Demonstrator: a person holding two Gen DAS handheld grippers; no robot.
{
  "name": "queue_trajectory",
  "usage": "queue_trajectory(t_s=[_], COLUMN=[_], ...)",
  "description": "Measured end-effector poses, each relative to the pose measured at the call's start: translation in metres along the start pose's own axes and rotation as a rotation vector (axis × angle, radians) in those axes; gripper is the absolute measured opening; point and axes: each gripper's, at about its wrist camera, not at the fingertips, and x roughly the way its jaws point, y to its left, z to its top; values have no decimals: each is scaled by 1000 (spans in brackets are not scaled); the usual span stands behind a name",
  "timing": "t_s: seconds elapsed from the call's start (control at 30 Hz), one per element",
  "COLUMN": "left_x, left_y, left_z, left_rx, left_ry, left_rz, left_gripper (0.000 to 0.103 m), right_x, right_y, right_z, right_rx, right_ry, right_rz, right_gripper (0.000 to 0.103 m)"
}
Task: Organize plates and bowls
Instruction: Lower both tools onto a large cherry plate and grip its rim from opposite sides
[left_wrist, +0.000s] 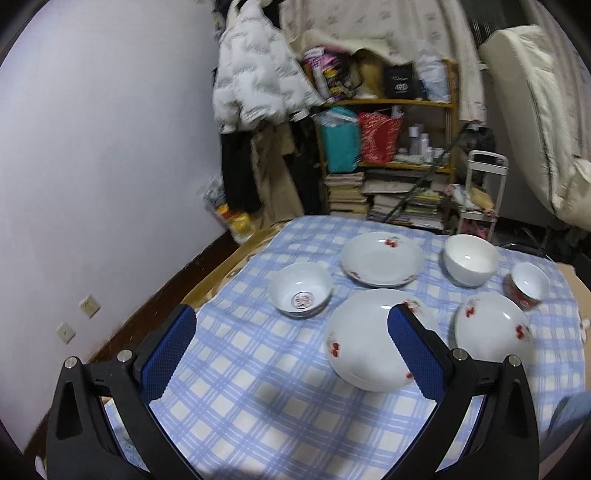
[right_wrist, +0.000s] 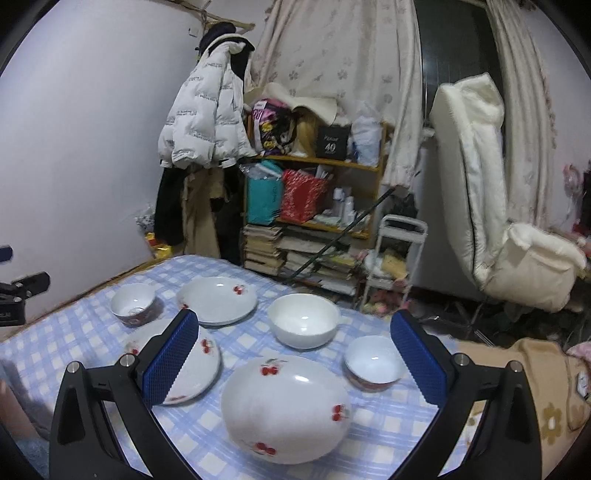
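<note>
Six pieces of white crockery are spread, all apart from one another, on a surface (left_wrist: 236, 373) covered with a blue-and-white checked cloth. Three shallow plates are decorated with red cherries: a far plate (left_wrist: 382, 258), a near-left plate (left_wrist: 364, 339) and a near-right plate (right_wrist: 286, 408). A plain deep white bowl (right_wrist: 303, 320) is set behind the near-right plate, and a small bowl with a red outer band (right_wrist: 373, 363) just to its right. A third bowl (left_wrist: 301, 288), with a printed mark in its bottom, is placed at the left of the group. The left gripper (left_wrist: 291, 354) and the right gripper (right_wrist: 295, 360) are held above the cloth with their blue-padded fingers spread wide and nothing between them. In the left wrist view the near-left plate is partly covered by a finger, and in the right wrist view it is again half hidden. The mark inside the third bowl is shown clearly only in the left view and cannot be read. The near-right plate is seen whole only in the right view, though blurred. Behind the surface a cluttered shelf (right_wrist: 314, 206) with stacked books is visible.
</note>
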Motion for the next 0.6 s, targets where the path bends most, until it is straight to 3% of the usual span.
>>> queue_trajectory(t_s=[0.33, 0.5, 0.6], left_x=[52, 81, 101], left_y=[-2, -8, -8], left_z=[23, 21, 15], left_rx=[5, 29, 11], left_ry=[106, 146, 195], left_rz=[2, 27, -3], left_gripper=[102, 102, 102], right_x=[53, 88, 105], right_y=[17, 23, 28], right_z=[28, 37, 38], right_rx=[2, 18, 4], right_ry=[60, 112, 125], right_rz=[23, 36, 38], right_gripper=[103, 103, 103])
